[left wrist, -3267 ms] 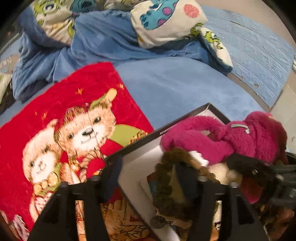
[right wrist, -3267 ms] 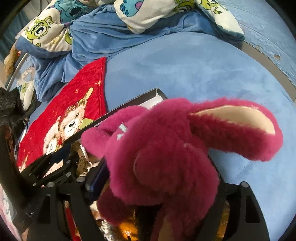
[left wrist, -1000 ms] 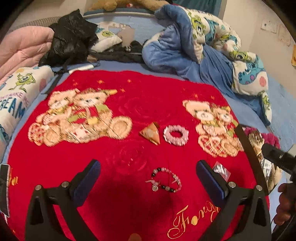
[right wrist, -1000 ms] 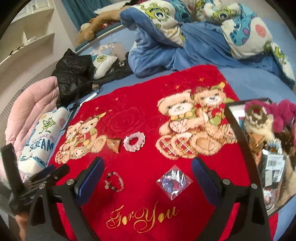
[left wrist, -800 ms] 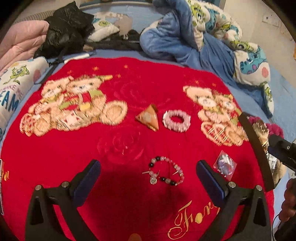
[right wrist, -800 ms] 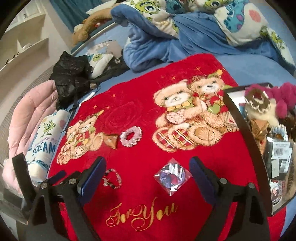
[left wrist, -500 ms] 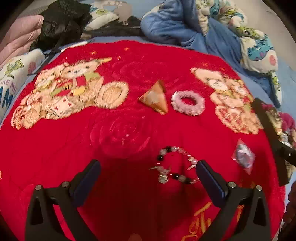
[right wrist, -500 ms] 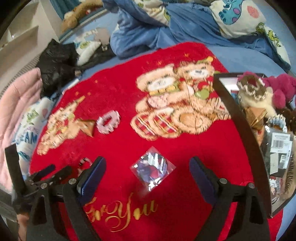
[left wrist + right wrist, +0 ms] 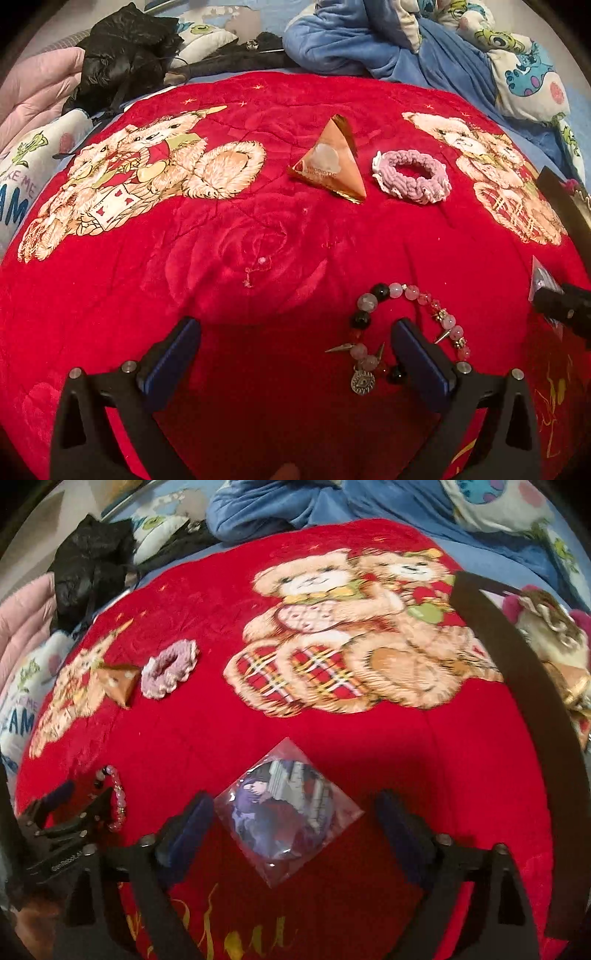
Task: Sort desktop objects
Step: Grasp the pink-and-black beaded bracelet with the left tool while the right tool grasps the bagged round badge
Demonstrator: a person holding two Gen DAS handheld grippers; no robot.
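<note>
Your left gripper hovers low over the red blanket, fingers spread wide and holding nothing, its right finger sitting inside the loop of the beaded bracelet. Your right gripper is also wide apart and empty, straddling the bagged badge. Further off lie the triangular packet and pink scrunchie; the black box sits to your right.

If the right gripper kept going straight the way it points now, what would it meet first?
Most likely the clear-wrapped round badge, lying on the red blanket between the open right gripper's fingers; depth is uncertain.
</note>
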